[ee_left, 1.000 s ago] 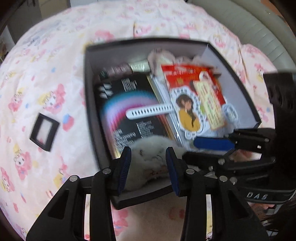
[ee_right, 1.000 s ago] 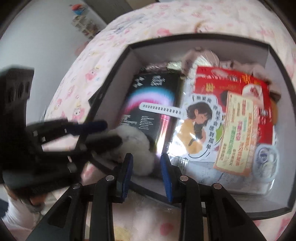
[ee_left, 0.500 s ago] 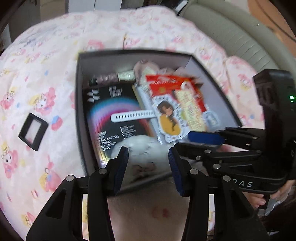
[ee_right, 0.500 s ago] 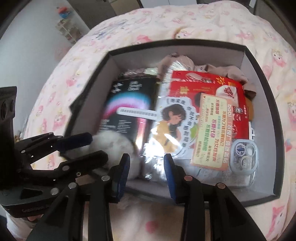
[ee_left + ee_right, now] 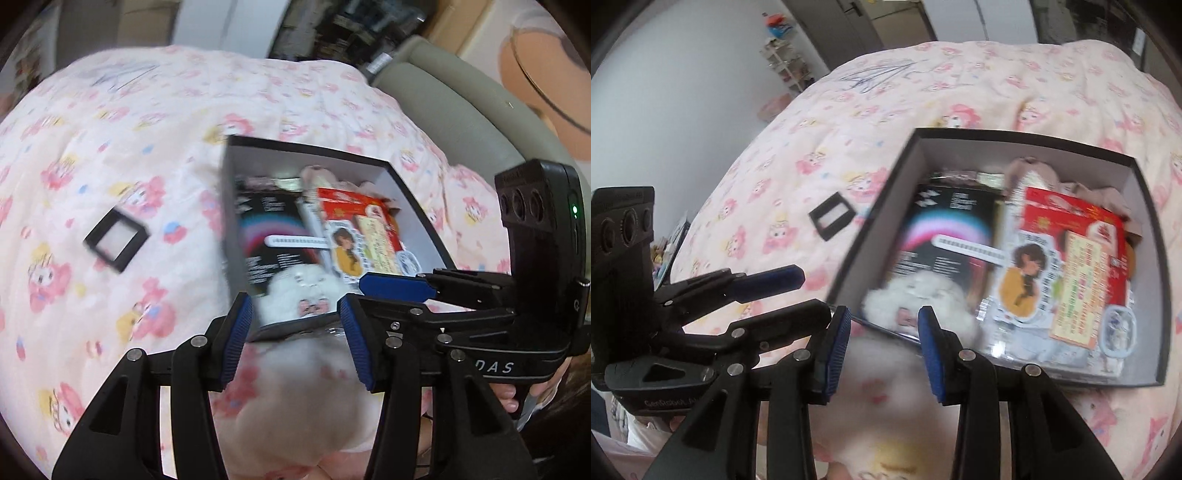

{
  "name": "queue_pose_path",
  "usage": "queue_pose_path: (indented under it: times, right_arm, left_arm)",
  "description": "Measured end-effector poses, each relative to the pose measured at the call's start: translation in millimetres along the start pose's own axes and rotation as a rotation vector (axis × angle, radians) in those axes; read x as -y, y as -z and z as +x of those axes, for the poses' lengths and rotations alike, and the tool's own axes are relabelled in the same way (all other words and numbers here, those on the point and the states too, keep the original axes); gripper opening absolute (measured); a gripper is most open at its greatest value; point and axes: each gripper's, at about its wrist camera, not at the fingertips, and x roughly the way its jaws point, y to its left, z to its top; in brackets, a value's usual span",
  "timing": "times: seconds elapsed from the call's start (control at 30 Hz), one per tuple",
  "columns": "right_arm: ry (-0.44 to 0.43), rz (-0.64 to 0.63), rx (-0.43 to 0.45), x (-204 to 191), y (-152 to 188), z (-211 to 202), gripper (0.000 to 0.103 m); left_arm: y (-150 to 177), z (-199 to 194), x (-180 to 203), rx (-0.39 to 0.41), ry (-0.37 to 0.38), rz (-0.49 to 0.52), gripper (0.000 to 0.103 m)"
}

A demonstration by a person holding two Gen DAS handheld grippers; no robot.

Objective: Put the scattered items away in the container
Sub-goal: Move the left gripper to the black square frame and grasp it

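Pink-patterned bedding (image 5: 110, 155) is covering the bed on which we are working, with a grey padded headboard (image 5: 461, 110) curving along its far edge. We are holding both grippers above the near rim of a dark open box (image 5: 1145, 376) that is sitting on the bedding.

Our left gripper (image 5: 295, 339) is standing partly open with nothing between its blue pads; its jaws have just been opening. Our right gripper (image 5: 882, 354) is likewise standing partly open and empty, its jaws having widened a little within the last moment. Each gripper is showing in the other's view, close beside it.

Inside the box, a white fluffy toy (image 5: 923, 299) is lying in the near corner, released and touching neither gripper. Behind it, a black packet with a pink arc (image 5: 945, 236) is lying flat, with a white strip (image 5: 967, 247) resting across it. A cartoon-girl card (image 5: 1027, 280), a yellow leaflet (image 5: 1078, 288) and a red packet (image 5: 1071, 214) are filling the right half.

One small black frame (image 5: 116, 240) is lying on the bedding, outside the box and well apart from it.
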Motion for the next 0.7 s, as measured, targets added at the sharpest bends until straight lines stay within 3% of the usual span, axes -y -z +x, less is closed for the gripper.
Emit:
queue_pose_path:
  times: [0.33,0.47,0.57,0.7]
  right_arm:
    - [-0.033,-0.071,-0.036,-54.5,-49.8,43.6,0.034]
    - [-0.059,-0.071,-0.096,-67.5,-87.8,81.8,0.035]
    - [0.001,-0.059,-0.158,-75.4,-113.7,123.6,0.035]
    - [0.077,-0.116,-0.201,-89.8,-125.6,163.3,0.035]
  left_arm:
    - [-7.1,-27.4,-78.0,0.125,-0.063,-0.213,0.051]
    - [-20.3,-12.7,-142.7,0.147,-0.128,-0.409,0.049]
    - [-23.5,6.6,-179.4,0.131,-0.184,-0.49,0.043]
    - [-29.1,34.9,-210.5,0.076,-0.191,-0.533,0.043]
